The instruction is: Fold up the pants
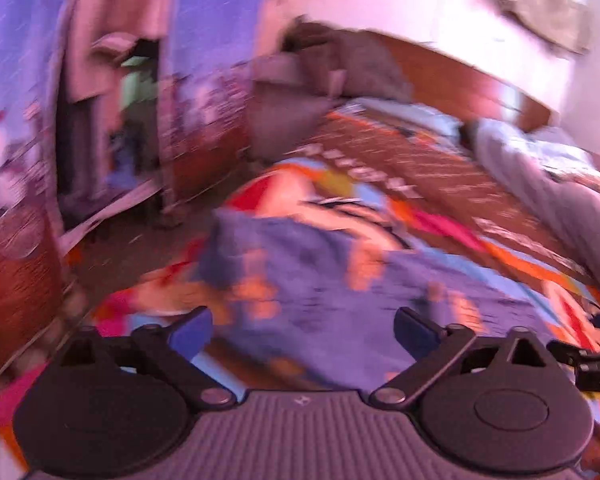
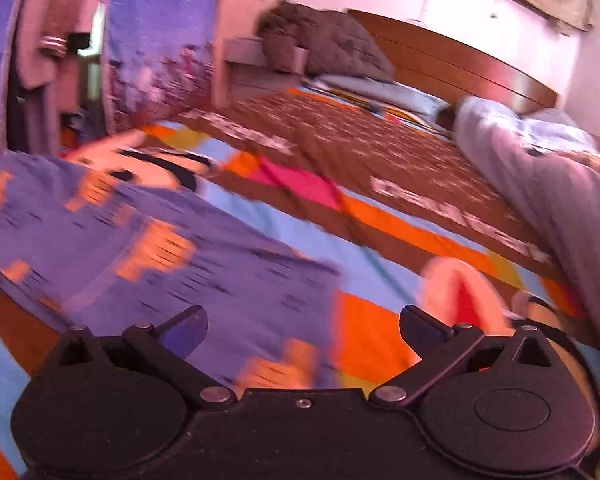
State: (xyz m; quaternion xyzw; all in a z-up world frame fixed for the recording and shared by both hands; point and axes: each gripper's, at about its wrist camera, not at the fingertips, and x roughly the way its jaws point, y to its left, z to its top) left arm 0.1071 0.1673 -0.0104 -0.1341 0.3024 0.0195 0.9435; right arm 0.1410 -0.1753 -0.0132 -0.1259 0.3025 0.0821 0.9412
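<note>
While both views blur, the pants lie flat on the bed, centre frame; left gripper and right gripper hover with jaws released, empty, likely ready to pinch an edge.

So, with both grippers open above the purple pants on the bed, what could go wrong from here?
1. Both views are blurred, so a grasp aimed now may miss the pants' edge.
2. The pants lie flat on the colourful bedsheet; the open right gripper or left gripper could pinch the sheet too.
3. The brown blanket lies close behind, so a fold swung that way might land on it.
</note>
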